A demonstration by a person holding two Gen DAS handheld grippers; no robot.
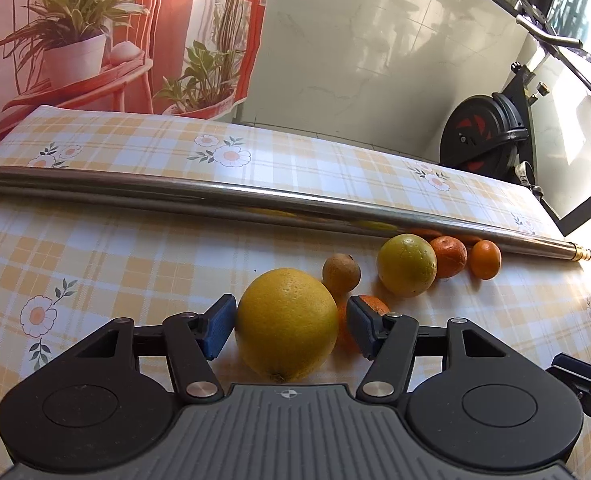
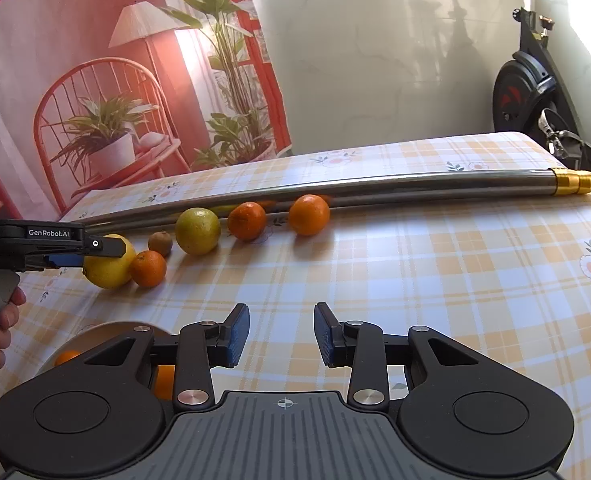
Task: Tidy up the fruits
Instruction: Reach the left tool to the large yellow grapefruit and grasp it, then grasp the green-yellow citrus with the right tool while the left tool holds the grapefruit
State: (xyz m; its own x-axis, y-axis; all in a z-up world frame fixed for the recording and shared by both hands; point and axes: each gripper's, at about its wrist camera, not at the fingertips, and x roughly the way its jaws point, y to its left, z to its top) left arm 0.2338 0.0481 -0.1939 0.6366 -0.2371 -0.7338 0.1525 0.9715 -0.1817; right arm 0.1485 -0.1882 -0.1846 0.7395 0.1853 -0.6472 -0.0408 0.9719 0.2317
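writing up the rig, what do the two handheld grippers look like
Both the left gripper and right gripper are black, with blue pads, silver pivot pins and a grey ribbed body. The left one reads GenRobot.AI in white on its side.

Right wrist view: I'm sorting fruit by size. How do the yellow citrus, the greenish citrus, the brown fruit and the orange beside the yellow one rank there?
1. yellow citrus and greenish citrus: look alike; the yellow one is partly hidden and nearer.
2. orange beside it.
3. brown fruit, clearly smallest.
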